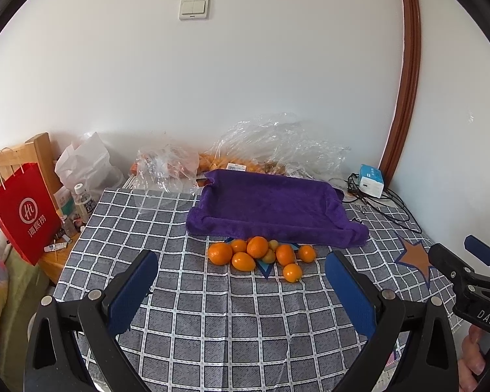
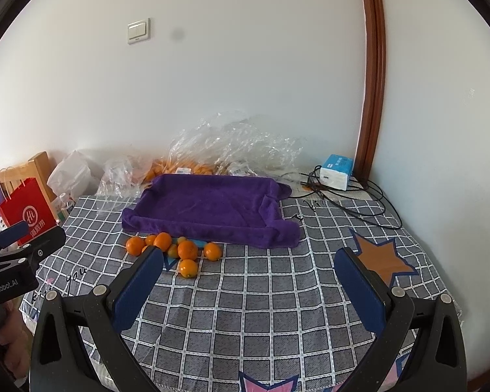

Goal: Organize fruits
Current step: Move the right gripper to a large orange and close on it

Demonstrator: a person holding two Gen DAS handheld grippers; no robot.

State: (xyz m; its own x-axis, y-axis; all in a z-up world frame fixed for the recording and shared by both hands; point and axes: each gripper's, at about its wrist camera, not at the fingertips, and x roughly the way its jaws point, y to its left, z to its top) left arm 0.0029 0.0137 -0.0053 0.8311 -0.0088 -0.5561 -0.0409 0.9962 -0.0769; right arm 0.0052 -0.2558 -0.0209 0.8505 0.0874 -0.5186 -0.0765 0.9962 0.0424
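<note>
Left wrist view alone shows a water bottle [image 1: 83, 201]. Kumquats [image 1: 261, 256] cluster against the purple towel-covered tray [image 1: 271, 209], ahead of the spread-wide, empty left gripper [image 1: 241, 281] and right gripper [image 2: 250, 277].

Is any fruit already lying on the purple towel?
No. The purple towel is bare; the orange fruits sit clustered on the checked tablecloth before it.

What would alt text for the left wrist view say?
A cluster of small oranges sits on a grey checked tablecloth, just in front of a purple towel-covered tray. The open left claw frames them, empty.
</note>
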